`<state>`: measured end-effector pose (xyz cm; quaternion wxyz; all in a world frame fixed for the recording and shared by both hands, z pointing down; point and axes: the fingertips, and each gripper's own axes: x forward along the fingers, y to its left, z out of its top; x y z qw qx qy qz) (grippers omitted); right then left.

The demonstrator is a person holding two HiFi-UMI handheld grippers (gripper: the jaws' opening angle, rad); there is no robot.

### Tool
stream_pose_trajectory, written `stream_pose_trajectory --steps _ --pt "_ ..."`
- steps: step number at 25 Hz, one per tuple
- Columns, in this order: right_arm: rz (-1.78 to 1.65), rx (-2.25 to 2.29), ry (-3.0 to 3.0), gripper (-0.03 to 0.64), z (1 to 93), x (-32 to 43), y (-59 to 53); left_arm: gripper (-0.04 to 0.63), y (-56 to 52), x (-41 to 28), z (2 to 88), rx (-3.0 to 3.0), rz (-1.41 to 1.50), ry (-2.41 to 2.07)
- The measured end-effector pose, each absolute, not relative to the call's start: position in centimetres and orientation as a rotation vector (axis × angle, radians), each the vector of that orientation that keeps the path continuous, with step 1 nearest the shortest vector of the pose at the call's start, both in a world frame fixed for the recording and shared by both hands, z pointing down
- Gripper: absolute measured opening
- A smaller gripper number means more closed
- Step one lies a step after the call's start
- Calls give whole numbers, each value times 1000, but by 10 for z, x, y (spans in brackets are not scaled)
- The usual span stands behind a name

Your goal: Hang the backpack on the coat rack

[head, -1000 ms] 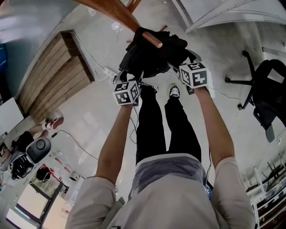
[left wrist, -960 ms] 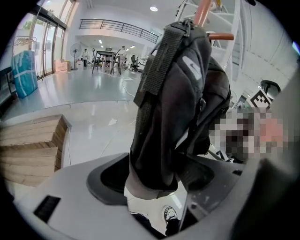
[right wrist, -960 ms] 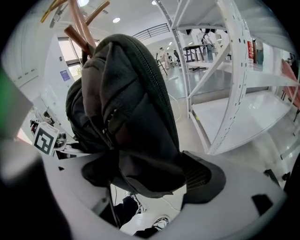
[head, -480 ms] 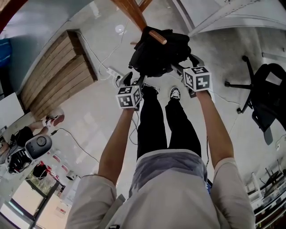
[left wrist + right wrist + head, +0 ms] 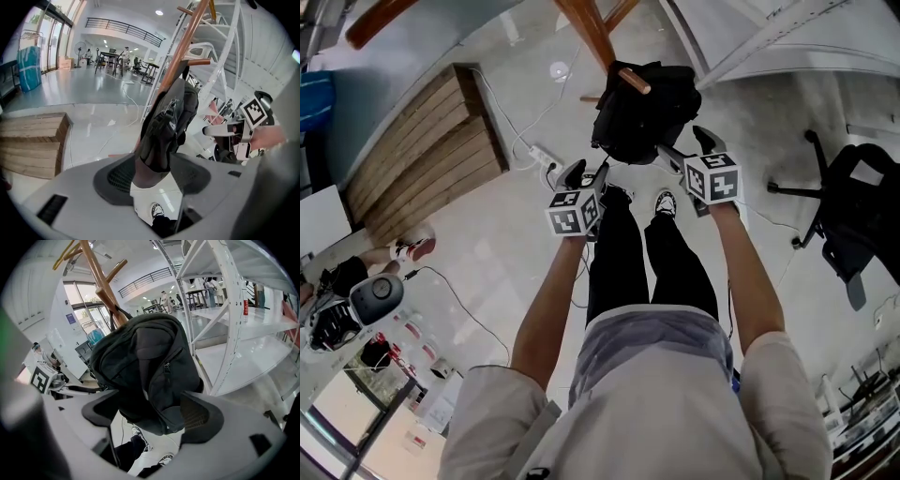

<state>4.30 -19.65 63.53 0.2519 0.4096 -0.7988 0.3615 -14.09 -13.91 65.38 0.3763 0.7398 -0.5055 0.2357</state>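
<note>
The backpack hangs from a peg of the rack, and the peg's end pokes out above its top. The left gripper is just beside it. Its jaws are apart and have just been closing a little, with the backpack's bottom showing in their gap, unclamped. The right gripper, jaws also apart, frames the backpack's lower part without pinching it.

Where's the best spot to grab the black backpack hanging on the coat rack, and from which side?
Probably its free lower end, from below on the side facing away from the pole. The backpack hangs by its top from a coat rack peg, so the top is crowded, while the soft bottom dangles clear.
</note>
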Motion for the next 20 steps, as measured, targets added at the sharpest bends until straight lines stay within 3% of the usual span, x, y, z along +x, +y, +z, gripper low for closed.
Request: stream_pose_trajectory --steps 20 --pt "990 1074 -2290 408 552 42 -153 196 -107 -121 580 1965 509 -1324"
